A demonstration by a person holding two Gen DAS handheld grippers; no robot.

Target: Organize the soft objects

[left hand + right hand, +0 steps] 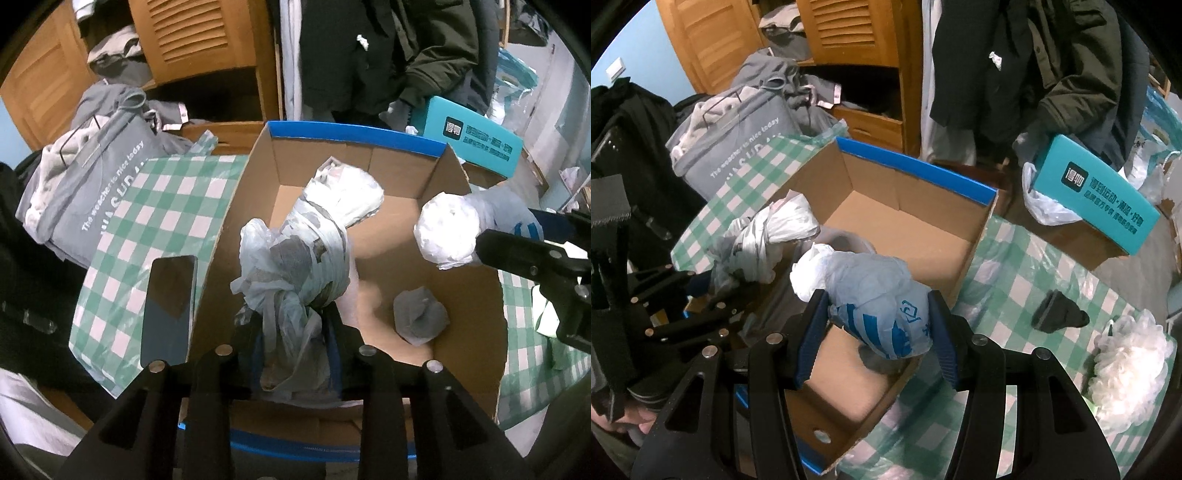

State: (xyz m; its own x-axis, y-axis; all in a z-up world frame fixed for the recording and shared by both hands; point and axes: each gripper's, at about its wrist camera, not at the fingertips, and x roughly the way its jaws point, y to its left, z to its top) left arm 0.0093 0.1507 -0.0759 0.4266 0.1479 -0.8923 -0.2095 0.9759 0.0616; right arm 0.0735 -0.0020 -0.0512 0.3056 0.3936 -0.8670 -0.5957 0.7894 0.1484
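My left tool (295, 325) has its blue pads (334, 354) pinched on the knotted tail of a grey-and-white plastic bag bundle (325, 229), which hangs over the open cardboard box (469, 332). My right tool (879, 325) stands about half open with its blue pads (810, 332) pressed on either side of a pale blue bag bundle (875, 295), white stuffing poking out at its far end; it too is above the box, near the right-hand wall in the left wrist view. On the box floor sits a small crumpled grey wad (421, 319). The box has a blue rim and rests on a green-and-white checked cloth (147, 229) over the desk. A dark phone (170, 310) lies on the cloth just beside the box's left wall. On the right side of the cloth lie a dark sock-like lump (1058, 312) and a frothy white bundle (1130, 365). A teal box (1097, 192) lies behind.
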